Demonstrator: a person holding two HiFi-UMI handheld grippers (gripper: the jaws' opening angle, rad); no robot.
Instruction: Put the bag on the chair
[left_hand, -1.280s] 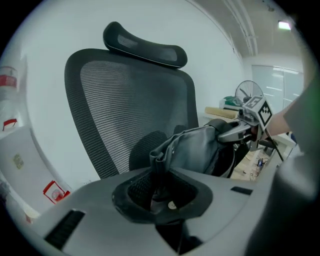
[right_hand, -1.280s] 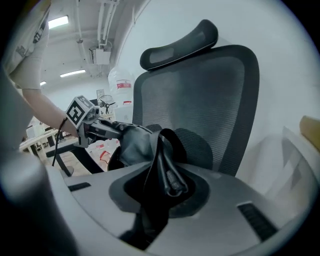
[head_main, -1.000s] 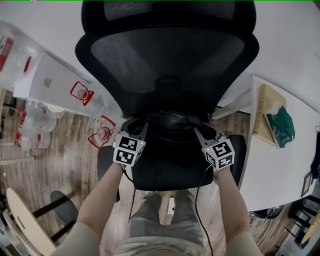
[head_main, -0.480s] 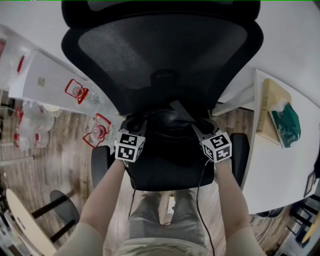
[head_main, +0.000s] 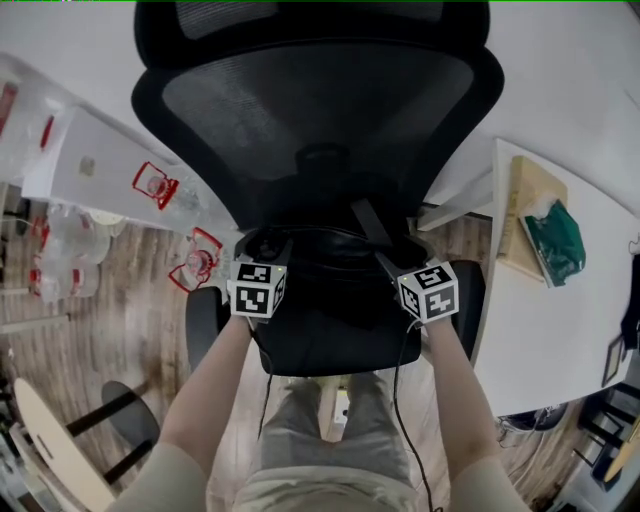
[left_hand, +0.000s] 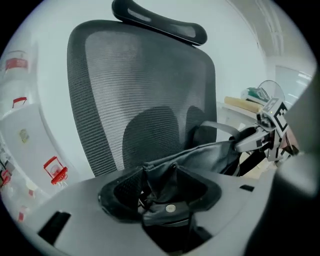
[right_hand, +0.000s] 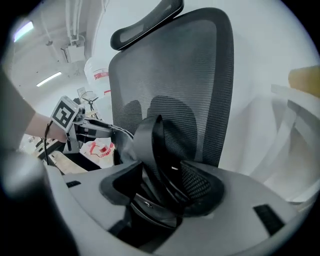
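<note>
Both claws have just let go. The left gripper (left_hand: 160, 200) has had its jaws swinging wide apart within the last moment, and a fold of black bag (left_hand: 200, 157) fabric with a small metal stud (left_hand: 171, 208) lies loose in the gap, no longer pinched. The right gripper (right_hand: 162, 197) has likewise just been opening, and the bag's strap (right_hand: 150, 145) stands up in a loop between its spread jaws without being squeezed. From above, the two grippers flank the bag at its left and right ends, each aimed slanting down at the chair (head_main: 320, 110). The bag lies slumped across the rear of the seat (head_main: 330, 355), close under the mesh backrest, with the strap poking up beside the right gripper. Black bag on black seat makes the outline hard to read from the head view, so I would only say it appears to rest fully on the cushion and not hang off an edge. Judged from this, the placing itself looks done: the bag is on the chair and neither claw bears its weight. What remains is to draw both grippers back cleanly, and the risk is that the upright strap or the loose fold snags on a jaw and drags the bag toward the seat's front.
</note>
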